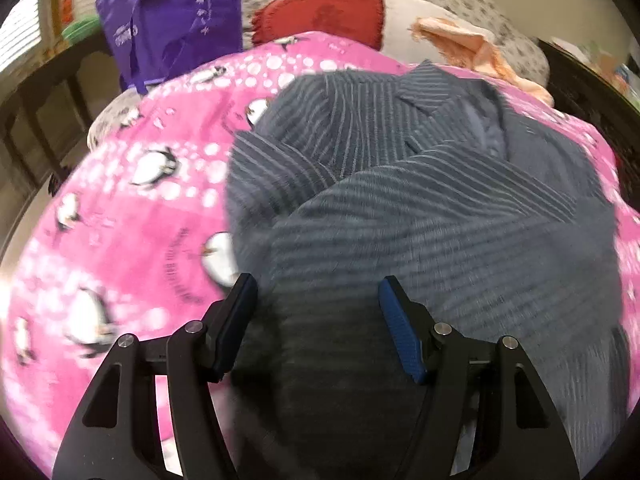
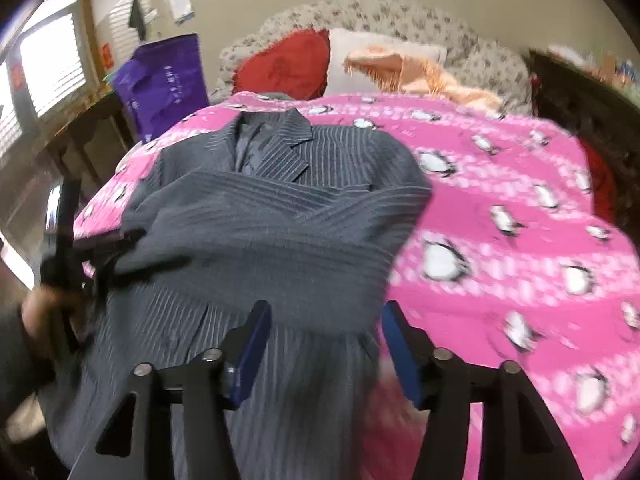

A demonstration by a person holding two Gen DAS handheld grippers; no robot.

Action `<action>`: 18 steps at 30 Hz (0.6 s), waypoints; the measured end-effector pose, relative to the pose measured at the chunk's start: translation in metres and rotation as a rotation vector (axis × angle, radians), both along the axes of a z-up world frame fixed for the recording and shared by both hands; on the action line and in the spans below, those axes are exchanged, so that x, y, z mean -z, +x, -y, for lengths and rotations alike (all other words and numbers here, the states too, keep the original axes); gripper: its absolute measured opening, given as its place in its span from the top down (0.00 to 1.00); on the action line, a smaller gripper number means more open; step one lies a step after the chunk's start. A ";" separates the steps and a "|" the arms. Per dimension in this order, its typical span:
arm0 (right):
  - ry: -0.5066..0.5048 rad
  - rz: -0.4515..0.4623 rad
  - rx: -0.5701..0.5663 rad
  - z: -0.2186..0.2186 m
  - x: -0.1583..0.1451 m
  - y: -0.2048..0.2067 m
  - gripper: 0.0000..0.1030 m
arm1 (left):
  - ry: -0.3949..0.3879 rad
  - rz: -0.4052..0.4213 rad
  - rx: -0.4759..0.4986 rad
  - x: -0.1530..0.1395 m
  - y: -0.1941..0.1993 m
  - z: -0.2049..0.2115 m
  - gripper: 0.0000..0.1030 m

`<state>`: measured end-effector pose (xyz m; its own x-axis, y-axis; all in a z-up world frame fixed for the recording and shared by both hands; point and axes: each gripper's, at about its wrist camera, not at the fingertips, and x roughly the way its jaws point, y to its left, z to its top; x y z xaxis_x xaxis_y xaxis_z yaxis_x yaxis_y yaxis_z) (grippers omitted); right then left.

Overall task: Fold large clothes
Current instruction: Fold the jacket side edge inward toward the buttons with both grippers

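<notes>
Stripes run all over the grey jacket [image 2: 260, 216], which lies flat on the pink blanket [image 2: 500, 216] that covers the bed. Its collar points to the far edge of the bed, where the pillows are. Both sleeves are folded across its front, one over the other. The bottom of the jacket hangs near the close edge of the bed.

The pink blanket has white dots and little penguins [image 1: 154, 166] on it. Some curved writing is printed on it too, but it is too blurry to read.

The left gripper [image 1: 318, 308] has its two fingers apart. Grey jacket cloth fills the space between them, yet the blue pads do not squeeze it. In the right wrist view this gripper [image 2: 132, 252] shows at the left side of the jacket, with a hand [image 2: 38, 312] behind it — all very blurry.

The right gripper [image 2: 326, 340] also has its fingers apart. It hangs over the bottom part of the jacket, close to the jacket's right edge, and nothing is pinched in it.

At the far edge of the bed sit a red pillow [image 2: 288, 64], a white pillow [image 2: 352, 48] and a peach cloth [image 2: 420, 72] with a fringe. A purple bag [image 1: 172, 20] stands off the far left corner. It has pale writing on it — too small to read.
</notes>
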<state>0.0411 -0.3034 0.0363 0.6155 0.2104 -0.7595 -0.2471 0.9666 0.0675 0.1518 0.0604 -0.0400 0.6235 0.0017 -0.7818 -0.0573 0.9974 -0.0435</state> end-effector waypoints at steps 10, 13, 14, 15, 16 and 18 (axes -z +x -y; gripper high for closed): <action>0.054 -0.067 -0.019 0.048 0.049 -0.142 0.37 | 0.119 -0.049 0.059 0.001 -0.147 -0.072 0.38; 0.160 -0.133 0.012 0.053 0.070 -0.155 0.37 | 0.070 -0.084 0.021 0.013 -0.181 -0.079 0.38; 0.183 -0.149 0.028 0.054 0.074 -0.155 0.37 | 0.043 -0.095 0.005 0.017 -0.187 -0.080 0.38; 0.199 -0.157 0.038 0.053 0.077 -0.155 0.37 | 0.023 -0.101 -0.013 0.020 -0.194 -0.079 0.37; 0.212 -0.164 0.041 0.051 0.080 -0.156 0.37 | 0.020 -0.095 -0.026 0.022 -0.198 -0.077 0.37; 0.237 -0.179 0.033 0.046 0.084 -0.156 0.37 | 0.018 -0.081 -0.049 0.022 -0.202 -0.073 0.33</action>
